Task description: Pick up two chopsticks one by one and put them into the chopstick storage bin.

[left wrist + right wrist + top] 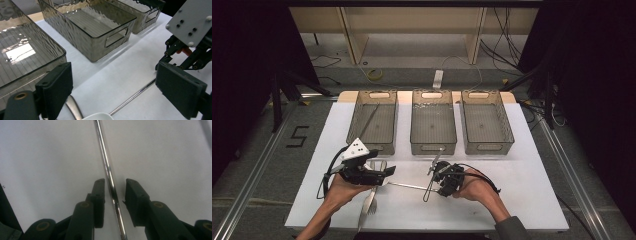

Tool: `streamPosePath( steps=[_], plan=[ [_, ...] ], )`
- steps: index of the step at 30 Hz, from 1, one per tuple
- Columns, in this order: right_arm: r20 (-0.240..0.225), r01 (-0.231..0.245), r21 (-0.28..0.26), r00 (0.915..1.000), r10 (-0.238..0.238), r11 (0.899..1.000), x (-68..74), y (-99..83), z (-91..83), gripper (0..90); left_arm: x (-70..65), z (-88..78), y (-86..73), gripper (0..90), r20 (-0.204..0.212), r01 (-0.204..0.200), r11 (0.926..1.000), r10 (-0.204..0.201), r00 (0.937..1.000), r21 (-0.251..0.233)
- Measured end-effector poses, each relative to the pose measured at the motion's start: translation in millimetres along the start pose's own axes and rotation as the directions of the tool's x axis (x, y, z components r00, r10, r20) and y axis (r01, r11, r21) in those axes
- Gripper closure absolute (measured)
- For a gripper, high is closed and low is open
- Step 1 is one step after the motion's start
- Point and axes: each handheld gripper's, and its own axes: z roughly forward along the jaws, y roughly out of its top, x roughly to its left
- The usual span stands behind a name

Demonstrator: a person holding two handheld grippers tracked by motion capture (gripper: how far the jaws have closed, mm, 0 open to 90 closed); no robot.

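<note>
The right gripper [114, 195] hangs over a thin steel rod [108, 167] lying flat on the white table [532, 200], jaws parted with the rod running between them, not yet pinched. In the high view that rod [408, 186] stretches from the right gripper [438, 181] toward the left gripper [384, 172]; it looks like the long handle of a utensil, though I cannot tell what head it carries. The left gripper's jaws stand wide apart and hold nothing; below them a white rounded edge [98, 116] and a metal handle [75, 108] peek in.

I judge the rod stiff, light and slick, likely to roll or pivot when squeezed, so a hold near its middle, square across the shaft, seems safest.

Three smoky plastic bins sit in a row at the far side. The left bin [354, 117] holds a slim utensil leaning inside; the middle bin [453, 120] and the right bin [508, 125] look empty. A fork [371, 202] lies near the left hand [343, 192].
</note>
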Motion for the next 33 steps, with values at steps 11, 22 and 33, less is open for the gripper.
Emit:
streamPosePath(
  steps=[11,22,33],
  plan=[
    [-0.007,0.014,0.042,0.9999,-0.014,0.999,-0.2,1.2,4.6,78.5,-2.4,-2.6,-3.3,13.8,-0.005,-0.003,1.0000,0.003,1.0000,-0.001],
    [-0.010,0.020,0.050,0.9998,-0.020,0.999,1.7,2.6,5.5,84.0,-2.8,-2.7,-3.9,14.0,-0.005,-0.009,1.0000,0.009,1.0000,0.004],
    [0.002,0.059,0.068,0.9982,-0.059,0.996,4.2,5.3,5.9,85.3,-3.5,-1.7,-4.3,14.3,-0.008,-0.024,0.9997,0.024,0.9997,0.011]
  ],
)
